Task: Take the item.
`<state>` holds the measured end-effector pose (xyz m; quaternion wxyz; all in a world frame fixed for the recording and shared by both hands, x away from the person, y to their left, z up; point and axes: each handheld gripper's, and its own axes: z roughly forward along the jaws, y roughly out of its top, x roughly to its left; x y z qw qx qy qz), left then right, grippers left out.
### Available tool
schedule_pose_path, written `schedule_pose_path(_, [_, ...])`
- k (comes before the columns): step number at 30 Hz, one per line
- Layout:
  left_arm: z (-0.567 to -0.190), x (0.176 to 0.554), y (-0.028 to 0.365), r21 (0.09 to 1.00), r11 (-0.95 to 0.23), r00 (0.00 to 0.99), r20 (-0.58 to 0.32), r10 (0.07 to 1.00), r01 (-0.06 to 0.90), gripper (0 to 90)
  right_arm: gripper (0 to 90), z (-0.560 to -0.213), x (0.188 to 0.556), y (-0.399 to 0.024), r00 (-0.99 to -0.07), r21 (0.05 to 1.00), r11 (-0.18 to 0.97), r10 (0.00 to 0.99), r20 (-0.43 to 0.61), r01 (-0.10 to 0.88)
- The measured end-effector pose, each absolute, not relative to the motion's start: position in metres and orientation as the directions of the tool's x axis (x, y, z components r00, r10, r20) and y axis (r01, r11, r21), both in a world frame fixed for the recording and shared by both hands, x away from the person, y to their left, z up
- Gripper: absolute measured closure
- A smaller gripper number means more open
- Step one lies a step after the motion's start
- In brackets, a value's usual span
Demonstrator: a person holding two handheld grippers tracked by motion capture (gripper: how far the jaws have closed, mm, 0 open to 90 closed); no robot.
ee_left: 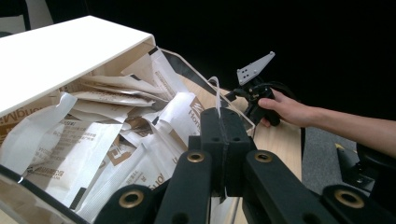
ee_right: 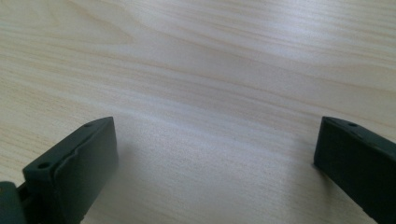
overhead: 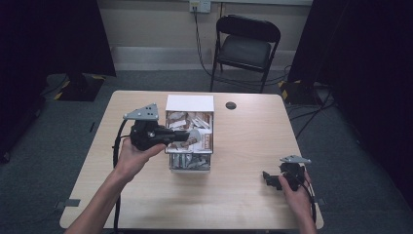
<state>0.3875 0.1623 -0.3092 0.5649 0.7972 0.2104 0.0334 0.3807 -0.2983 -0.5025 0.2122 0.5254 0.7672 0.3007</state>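
Observation:
A white box (overhead: 190,103) stands mid-table with a clear drawer (overhead: 191,165) pulled out toward me, full of white and brown paper packets (overhead: 187,122). My left gripper (overhead: 187,136) reaches over the drawer from the left. In the left gripper view, my left gripper (ee_left: 223,114) has its jaws pressed together on the thin edge of one white packet (ee_left: 217,93), above the heap of packets (ee_left: 93,140) beside the white box (ee_left: 60,51). My right gripper (overhead: 268,178) rests low at the table's front right; its jaws stand wide apart, my right gripper (ee_right: 215,140) holding nothing over bare wood (ee_right: 210,56).
A dark round cap (overhead: 231,105) sits in the tabletop right of the box. A black folding chair (overhead: 246,46) stands beyond the far edge, with cables on the floor. The other hand and its gripper (ee_left: 254,88) show past the drawer in the left gripper view.

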Motion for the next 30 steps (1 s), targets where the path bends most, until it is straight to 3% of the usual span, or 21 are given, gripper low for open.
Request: schedule_pose_path(30, [-0.282, 0.37, 0.183, 0.945, -0.214, 0.915, -0.153, 0.373, 0.245, 90.0, 0.0, -0.502, 0.381, -0.298, -0.358, 0.684, 0.267, 0.934, -0.009, 0.679])
